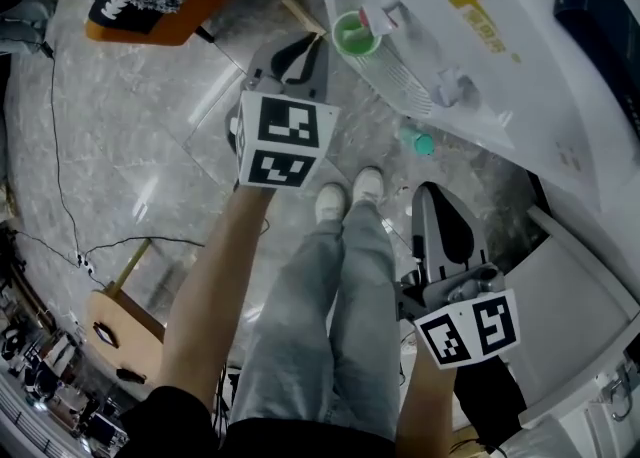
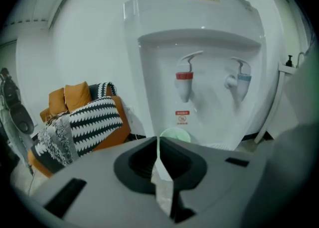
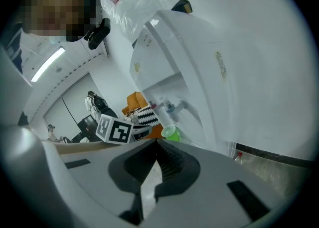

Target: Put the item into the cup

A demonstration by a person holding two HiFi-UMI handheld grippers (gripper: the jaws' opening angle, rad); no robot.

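A green cup (image 1: 355, 34) stands in the bay of a white water dispenser (image 1: 480, 56), under the red tap (image 2: 184, 83). My left gripper (image 1: 305, 44) hovers just left of the cup with its jaws together. In the left gripper view the cup (image 2: 175, 134) peeks over the shut jaw tips (image 2: 158, 153), and I see nothing plainly between them. A thin tan stick (image 1: 300, 16) shows by the left jaw tips; I cannot tell whether it is held. My right gripper (image 1: 436, 201) hangs lower right, shut and empty, with the cup (image 3: 171, 133) far ahead of it.
A teal-capped bottle (image 1: 418, 141) lies on the floor beside the dispenser. An orange sofa with a striped cushion (image 2: 84, 122) stands to the left. The person's legs and white shoes (image 1: 348, 194) are between the grippers. A wooden stool (image 1: 120, 321) and cables sit lower left.
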